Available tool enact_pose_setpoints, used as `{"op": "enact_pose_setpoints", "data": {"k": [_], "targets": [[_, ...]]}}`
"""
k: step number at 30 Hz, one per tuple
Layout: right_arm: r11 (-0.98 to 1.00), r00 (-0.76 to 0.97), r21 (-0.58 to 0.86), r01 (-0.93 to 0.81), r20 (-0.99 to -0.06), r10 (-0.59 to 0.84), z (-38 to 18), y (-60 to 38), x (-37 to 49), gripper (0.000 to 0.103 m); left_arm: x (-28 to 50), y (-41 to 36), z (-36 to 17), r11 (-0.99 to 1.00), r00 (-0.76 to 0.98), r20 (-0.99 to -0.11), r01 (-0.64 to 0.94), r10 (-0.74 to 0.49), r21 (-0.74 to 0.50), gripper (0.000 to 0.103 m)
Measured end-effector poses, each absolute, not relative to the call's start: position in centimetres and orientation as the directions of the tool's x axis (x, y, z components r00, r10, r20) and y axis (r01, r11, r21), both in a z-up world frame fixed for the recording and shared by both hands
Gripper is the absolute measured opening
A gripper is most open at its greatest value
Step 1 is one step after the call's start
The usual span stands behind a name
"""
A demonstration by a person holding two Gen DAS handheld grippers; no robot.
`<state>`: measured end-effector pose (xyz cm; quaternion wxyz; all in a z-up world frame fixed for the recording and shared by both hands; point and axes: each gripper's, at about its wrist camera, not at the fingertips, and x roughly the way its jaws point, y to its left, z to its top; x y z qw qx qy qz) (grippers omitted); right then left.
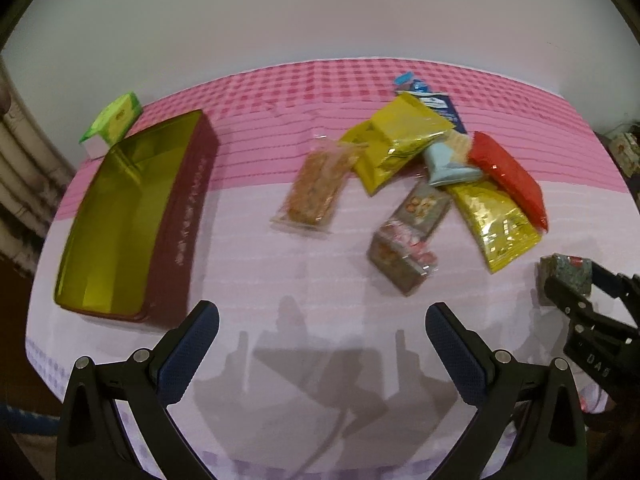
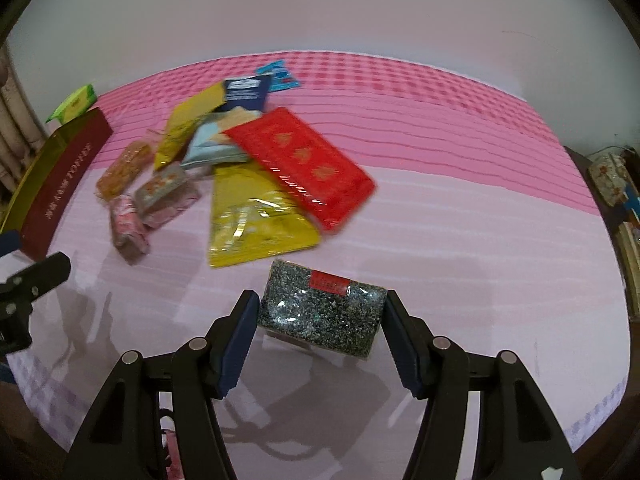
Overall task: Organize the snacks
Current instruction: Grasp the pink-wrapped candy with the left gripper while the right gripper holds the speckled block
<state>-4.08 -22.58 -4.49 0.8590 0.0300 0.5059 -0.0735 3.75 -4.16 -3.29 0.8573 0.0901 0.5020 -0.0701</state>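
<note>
Looks like a room in a home, not a shop or lab. Shown by a table spread with a pink checked cloth against a plain pale wall, with a loose heap of snacks beside an open gift tin and a small green box. Also hinted at by floral-patterned household clutter at the right edge and ribbed pipes at the left.
</note>
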Motion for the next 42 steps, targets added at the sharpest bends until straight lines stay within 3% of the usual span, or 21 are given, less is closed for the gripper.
{"op": "enact_pose_setpoints", "data": {"k": [24, 28, 35, 39, 42], "targets": [[0.985, 0.486, 0.000, 0.173, -0.870, -0.085, -4.8, -23.6, -4.4, 0.058, 7.8, -6.5, -6.5, 0.986, 0.444, -0.895, 0.163, -0.035, 0.043, 0.101], [0.985, 0.486, 0.000, 0.172, -0.870, -0.085, -4.8, -23.6, -4.4, 0.058, 8.0, -6.0, -6.8, 0.985, 0.429, -0.902, 0.174, -0.054, 0.023, 0.081], [0.985, 0.487, 0.000, 0.170, -0.869, -0.084, -4.8, -23.6, -4.4, 0.058, 8.2, -5.1, -7.7, 0.985, 0.389, -0.918, 0.170, -0.071, -0.004, 0.056], [0.985, 0.487, 0.001, 0.171, -0.869, -0.083, -4.8, -23.6, -4.4, 0.058, 8.3, -4.6, -7.6, 0.986, 0.392, -0.917, 0.169, -0.074, -0.007, 0.046], [0.985, 0.487, 0.001, 0.171, -0.869, -0.084, -4.8, -23.6, -4.4, 0.058, 8.3, -4.5, -7.5, 0.984, 0.398, -0.915, 0.175, -0.067, 0.004, 0.031]]}}
